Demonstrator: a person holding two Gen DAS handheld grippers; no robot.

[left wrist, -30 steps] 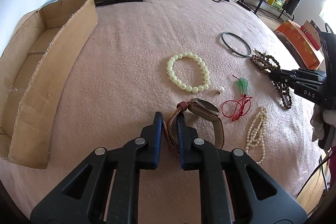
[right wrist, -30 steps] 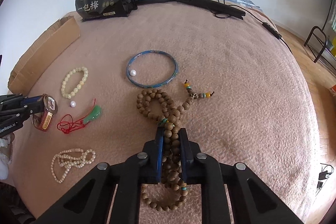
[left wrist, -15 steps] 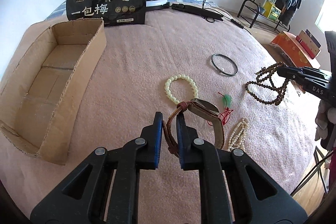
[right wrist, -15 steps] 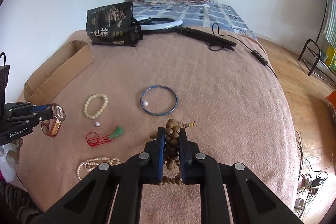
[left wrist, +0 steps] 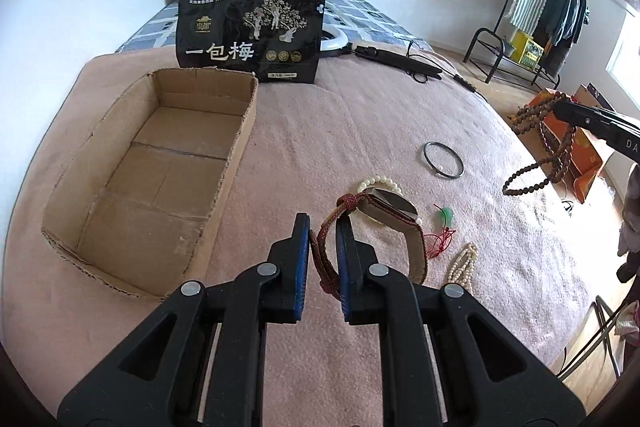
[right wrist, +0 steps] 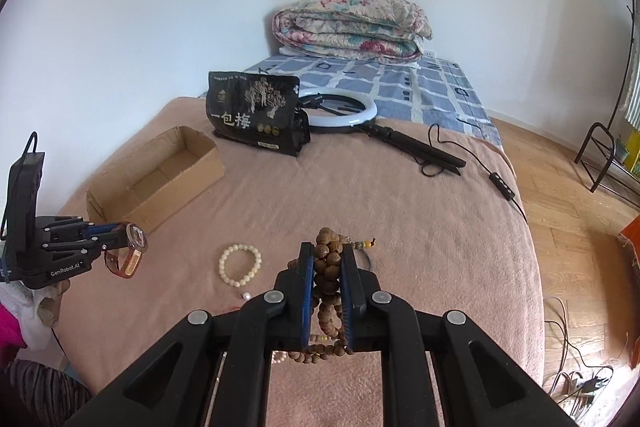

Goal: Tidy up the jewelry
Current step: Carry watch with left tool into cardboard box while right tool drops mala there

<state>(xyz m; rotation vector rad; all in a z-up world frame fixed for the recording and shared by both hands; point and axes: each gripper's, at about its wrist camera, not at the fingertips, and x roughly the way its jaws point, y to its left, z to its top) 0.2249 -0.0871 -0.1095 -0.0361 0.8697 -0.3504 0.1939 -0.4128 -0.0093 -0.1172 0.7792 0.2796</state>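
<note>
Pink blanket (left wrist: 360, 115) covers a bed in a white-walled room, an open cardboard box (left wrist: 152, 163) on it. Left tool (left wrist: 323, 233) clamps a wristwatch's (left wrist: 384, 215) strap, case pointing away. Right tool (right wrist: 327, 261) grips wooden prayer beads (right wrist: 329, 267), strands hanging down above the blanket.

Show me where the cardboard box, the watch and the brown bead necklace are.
cardboard box (left wrist: 132, 187), left wrist view, on its inside floor.
watch (left wrist: 390, 205), left wrist view, on its face.
brown bead necklace (right wrist: 330, 261), right wrist view, on the beads between the jaws.
</note>
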